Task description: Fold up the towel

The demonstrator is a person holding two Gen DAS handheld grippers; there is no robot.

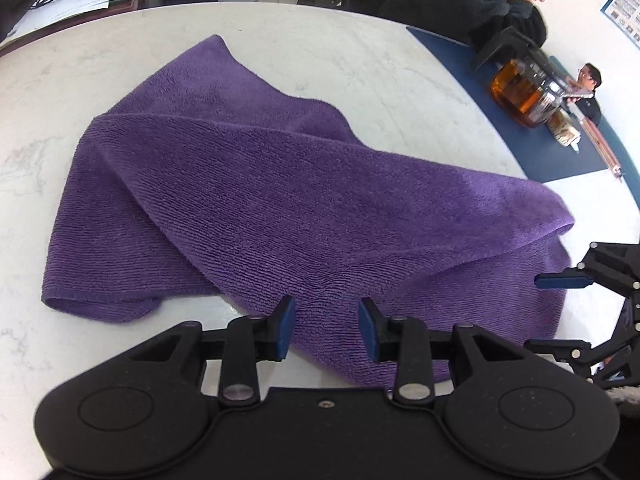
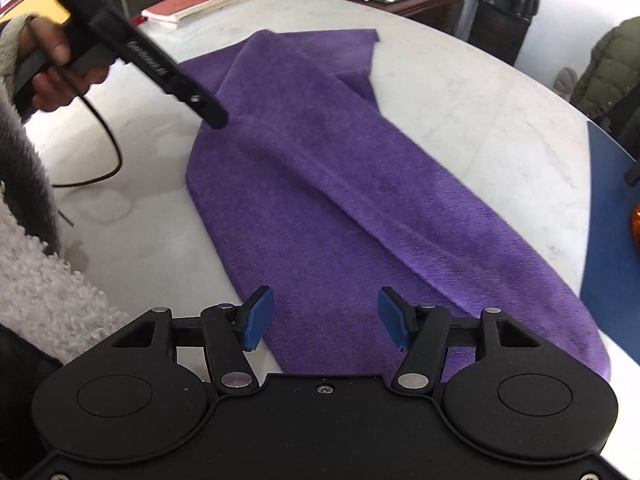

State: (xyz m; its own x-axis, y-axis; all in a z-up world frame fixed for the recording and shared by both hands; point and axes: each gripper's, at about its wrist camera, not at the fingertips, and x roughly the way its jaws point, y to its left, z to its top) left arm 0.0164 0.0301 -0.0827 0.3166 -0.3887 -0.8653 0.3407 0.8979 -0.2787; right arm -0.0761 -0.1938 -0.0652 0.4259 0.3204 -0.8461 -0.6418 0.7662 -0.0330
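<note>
Purple terry cloth lies across the middle of the pale round table [image 1: 360, 52]: the towel [image 1: 248, 184], already doubled lengthwise into a long band that runs from about ten o'clock to four o'clock in the left wrist view. That first fold looks loose. The upper layer sits askew, a ridge runs down its length, and the lower layer peeks out along the nine o'clock side and at the far corner.

The left gripper [image 1: 327, 328] hovers over the near edge of the towel at six o'clock, its blue pads apart with cloth showing between them but not pinched. The right gripper [image 2: 326, 322] stands wider open over the other near end, likewise clamping nothing; in the left view it shows at three o'clock, just beside the towel's rounded end. The person's hand [image 2: 52, 76] holds the left tool at ten o'clock in the right view.

Judging by the layout, roughly half the work is done. What remains seems to be seizing the near end with both claws, carrying it across to the far end, and squaring the layers.
</note>
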